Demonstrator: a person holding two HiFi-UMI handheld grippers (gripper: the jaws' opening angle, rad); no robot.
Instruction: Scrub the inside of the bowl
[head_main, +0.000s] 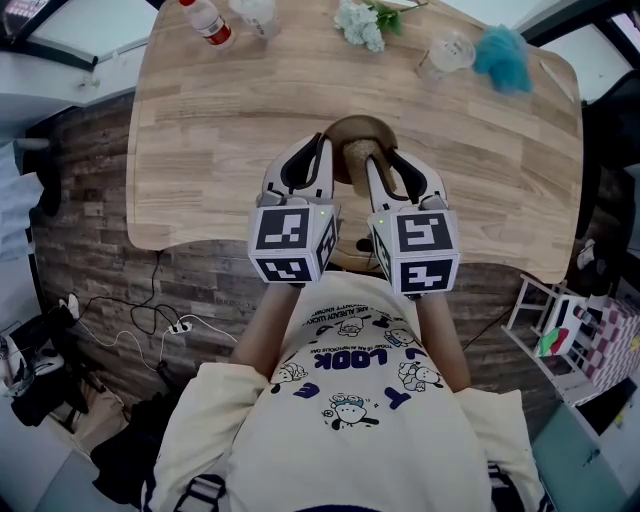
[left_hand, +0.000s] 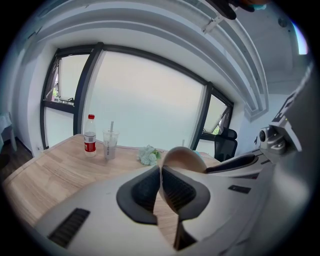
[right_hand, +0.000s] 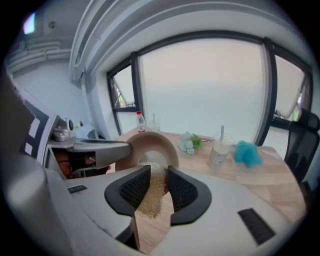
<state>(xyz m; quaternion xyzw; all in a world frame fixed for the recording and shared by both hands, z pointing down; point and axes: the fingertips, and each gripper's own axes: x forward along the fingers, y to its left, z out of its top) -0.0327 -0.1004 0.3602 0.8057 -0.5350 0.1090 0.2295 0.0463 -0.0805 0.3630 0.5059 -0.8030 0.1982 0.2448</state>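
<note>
A tan bowl (head_main: 345, 128) is tipped on its side above the wooden table (head_main: 220, 150), its hollow facing the right gripper. My left gripper (head_main: 318, 150) is shut on the bowl's rim; in the left gripper view the thin rim (left_hand: 182, 157) runs between the closed pads of the left gripper (left_hand: 160, 170). My right gripper (head_main: 385, 160) holds a coarse beige scrubbing pad (head_main: 358, 155). In the right gripper view the pad (right_hand: 154, 192) fills the gap of the right gripper (right_hand: 158, 175), touches both jaws, and its far end reaches into the bowl (right_hand: 150, 145).
At the table's far edge stand a red-labelled water bottle (head_main: 208, 22), a clear cup (head_main: 255, 12), pale artificial flowers (head_main: 360, 25), a plastic cup with a straw (head_main: 447, 52) and a blue mesh puff (head_main: 503, 55). Both grippers hang over the near table edge, close to the person's body.
</note>
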